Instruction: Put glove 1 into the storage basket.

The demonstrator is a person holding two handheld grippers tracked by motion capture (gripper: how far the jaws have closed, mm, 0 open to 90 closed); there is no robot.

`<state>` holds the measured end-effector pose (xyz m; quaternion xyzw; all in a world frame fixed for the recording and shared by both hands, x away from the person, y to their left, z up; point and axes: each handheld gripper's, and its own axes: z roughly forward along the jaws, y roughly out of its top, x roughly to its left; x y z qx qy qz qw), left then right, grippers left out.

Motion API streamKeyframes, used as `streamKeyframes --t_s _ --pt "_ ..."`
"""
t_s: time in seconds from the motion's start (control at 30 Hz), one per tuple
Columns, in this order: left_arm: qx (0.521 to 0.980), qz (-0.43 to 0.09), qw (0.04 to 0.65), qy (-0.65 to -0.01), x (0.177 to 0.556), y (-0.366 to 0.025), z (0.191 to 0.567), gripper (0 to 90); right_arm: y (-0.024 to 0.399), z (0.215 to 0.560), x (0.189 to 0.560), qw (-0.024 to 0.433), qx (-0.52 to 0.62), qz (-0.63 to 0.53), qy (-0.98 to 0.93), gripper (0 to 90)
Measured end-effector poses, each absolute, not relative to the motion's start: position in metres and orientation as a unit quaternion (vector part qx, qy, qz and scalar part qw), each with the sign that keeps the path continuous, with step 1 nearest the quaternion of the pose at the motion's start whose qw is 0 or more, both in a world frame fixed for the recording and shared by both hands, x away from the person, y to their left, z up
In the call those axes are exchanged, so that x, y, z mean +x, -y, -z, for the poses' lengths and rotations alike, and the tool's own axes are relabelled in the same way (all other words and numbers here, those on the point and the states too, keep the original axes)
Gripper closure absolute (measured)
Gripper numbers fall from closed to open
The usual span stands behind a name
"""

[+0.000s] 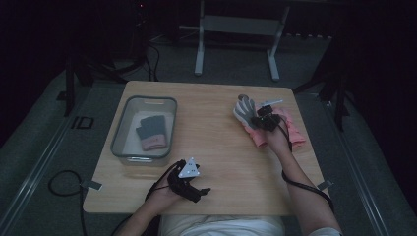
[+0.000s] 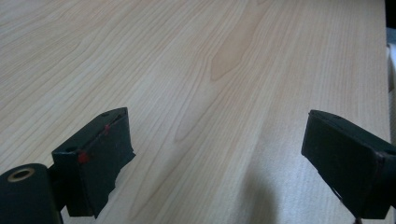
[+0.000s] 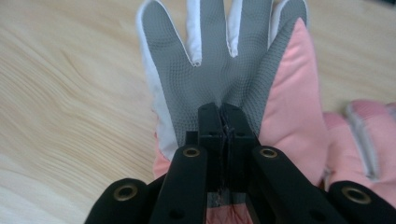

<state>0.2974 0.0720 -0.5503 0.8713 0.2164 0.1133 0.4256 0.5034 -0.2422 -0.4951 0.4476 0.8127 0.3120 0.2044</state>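
Right gripper view has my right claw [image 3: 223,122] clamped shut on the palm of the pink-and-grey padded glove [image 3: 233,74], fingers pointing straight away from it at the bench's [image 1: 216,147] far right; left claw [image 2: 219,163] idles open, well apart.

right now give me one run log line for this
right gripper: shut on pink glove | left gripper: open over table | grey bin: dark glove inside

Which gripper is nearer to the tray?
Left. The left gripper sits just below the tray, near the table's front edge; the right gripper is across the table, shut on a glove.
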Motion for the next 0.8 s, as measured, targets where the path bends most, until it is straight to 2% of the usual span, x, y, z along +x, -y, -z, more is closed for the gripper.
streamKeyframes --t_s 0.27,0.37,0.53,0.6,0.8 --pt "0.871 -0.122 0.422 -0.220 0.299 -0.074 0.551 8.1 0.227 0.439 0.460 0.233 0.462 -0.375 -0.769 88.1" --pt "0.874 -0.121 0.416 -0.220 0.298 -0.073 0.552 8.0 0.217 0.427 0.441 0.250 0.482 -0.383 -0.748 88.1" --pt "0.876 -0.121 0.412 -0.220 0.297 -0.073 0.550 8.0 0.200 0.422 0.413 0.270 0.514 -0.384 -0.718 88.2" --pt "0.876 -0.122 0.410 -0.221 0.298 -0.073 0.550 8.0 0.195 0.424 0.404 0.262 0.531 -0.391 -0.704 88.2" --pt "0.877 -0.148 0.402 -0.219 0.295 -0.073 0.550 6.3 0.180 0.449 0.396 0.255 0.553 -0.368 -0.702 88.2"
